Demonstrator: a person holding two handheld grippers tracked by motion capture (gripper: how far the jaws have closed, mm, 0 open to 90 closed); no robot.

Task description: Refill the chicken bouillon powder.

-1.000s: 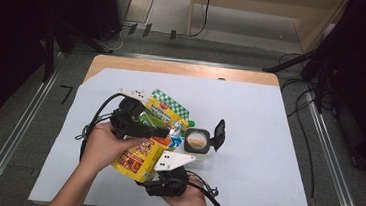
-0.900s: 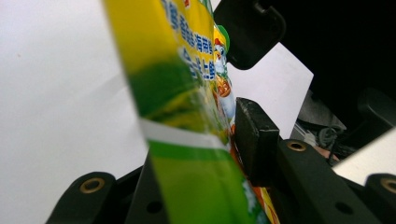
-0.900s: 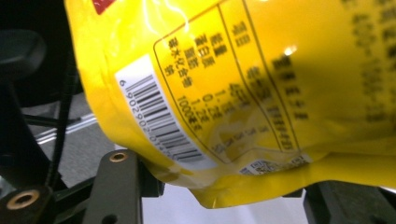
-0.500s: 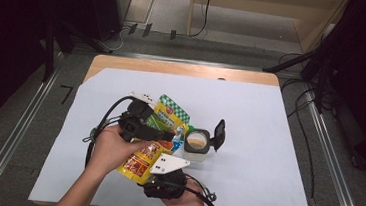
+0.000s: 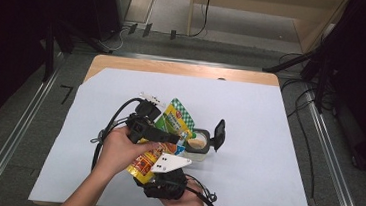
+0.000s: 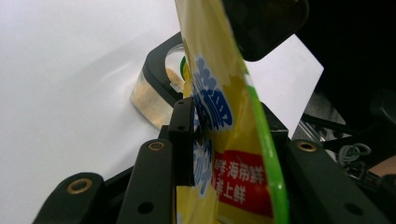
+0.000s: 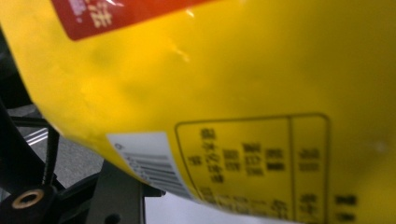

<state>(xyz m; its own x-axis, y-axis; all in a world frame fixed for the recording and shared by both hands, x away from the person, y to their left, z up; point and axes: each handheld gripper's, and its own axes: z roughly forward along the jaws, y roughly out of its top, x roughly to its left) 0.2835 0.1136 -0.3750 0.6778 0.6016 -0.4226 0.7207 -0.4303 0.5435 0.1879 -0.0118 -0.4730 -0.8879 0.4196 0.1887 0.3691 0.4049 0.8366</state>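
Pouch: yellow snack pouch (image 5: 159, 148) held tilted over the open jar (image 5: 198, 144), near the counter's (image 5: 268, 140) front edge.
Left gripper (image 5: 160, 135): jaws have just been opening, pouch between them, one pad touching.
Right gripper (image 5: 164, 174): cannot tell if its jaws clamp the pouch's bottom.
Progress: pouring under way; jar partly filled, black lid (image 5: 219, 134) not yet closed.

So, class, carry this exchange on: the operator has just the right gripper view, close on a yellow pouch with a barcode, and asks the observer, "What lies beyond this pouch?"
Observer: A clear tub sits on the table just past the pouch, with its black flip lid standing open.
Operator: Anything in the tub?
Observer: Yes, something beige, seen from the high view.
Operator: Is the other hand-held gripper on the pouch?
Observer: The pouch stands between the jaws of the left hand-held gripper, which have just been opening. One pad touches its printed face.
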